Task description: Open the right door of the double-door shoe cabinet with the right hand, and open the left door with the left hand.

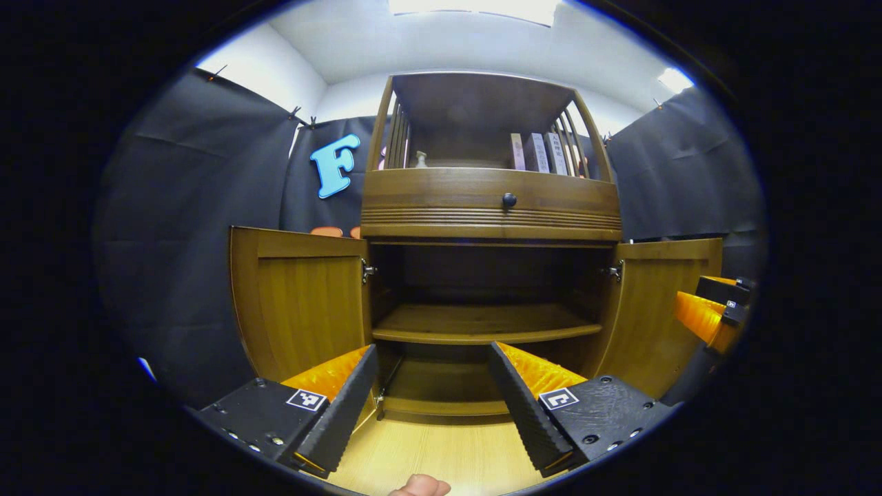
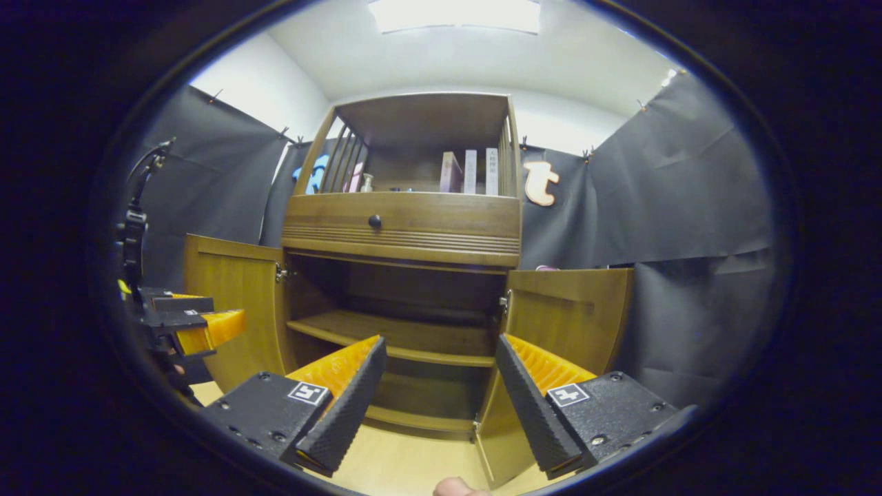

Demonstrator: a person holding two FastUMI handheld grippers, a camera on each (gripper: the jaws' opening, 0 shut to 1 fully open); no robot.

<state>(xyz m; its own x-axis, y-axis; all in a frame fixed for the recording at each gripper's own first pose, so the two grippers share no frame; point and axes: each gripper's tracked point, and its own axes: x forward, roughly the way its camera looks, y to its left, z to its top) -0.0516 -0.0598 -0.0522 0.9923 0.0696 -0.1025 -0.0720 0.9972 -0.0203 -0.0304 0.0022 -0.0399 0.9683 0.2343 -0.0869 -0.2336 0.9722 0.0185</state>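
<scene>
Booth: black cloth walls, pale wood floor (image 1: 441, 455).
Shoe cabinet (image 1: 490, 207): left door (image 1: 303, 303) and right door (image 2: 565, 317) swung open.
Left gripper (image 1: 434, 393): wide apart, holding nothing.
Right gripper (image 2: 437, 386): wide apart, holding nothing.

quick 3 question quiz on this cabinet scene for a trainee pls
1. True or false: the left door and right door of the shoe cabinet both stand open.
2. What is the left gripper holding? A) a door edge B) the drawer knob C) nothing
3. What stands on the top shelf, right side?

Key
1. True.
2. C; its jaws are apart with nothing between, like the right gripper.
3. A few upright books.
</scene>
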